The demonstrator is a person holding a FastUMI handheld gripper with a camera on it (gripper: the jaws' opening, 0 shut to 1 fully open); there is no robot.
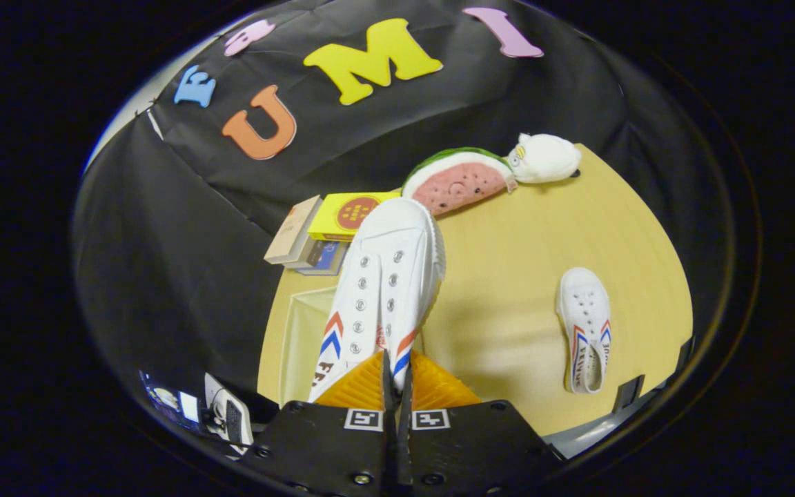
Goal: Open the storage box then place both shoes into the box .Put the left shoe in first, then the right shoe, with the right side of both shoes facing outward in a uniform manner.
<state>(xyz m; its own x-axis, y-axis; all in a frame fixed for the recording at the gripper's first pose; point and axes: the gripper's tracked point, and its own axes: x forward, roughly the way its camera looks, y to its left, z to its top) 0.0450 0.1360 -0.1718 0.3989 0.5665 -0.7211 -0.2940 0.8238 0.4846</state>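
Note:
My gripper (396,373) is shut on the heel end of a white canvas shoe (387,283) with red and blue chevrons. The shoe hangs in the air, its toe pointing away from the fingers, above the wooden table (522,276). Under the shoe, on the near left part of the table, stands the open pale storage box (297,338), partly hidden by the shoe. The second white shoe (585,324) lies flat on the table off to the right, toe pointing away.
At the table's far edge lie a watermelon-slice plush (458,181) and a white plush toy (544,159). A stack of books with a yellow box (346,215) on top sits beyond the storage box. Low down beside the table, some equipment (221,414) shows.

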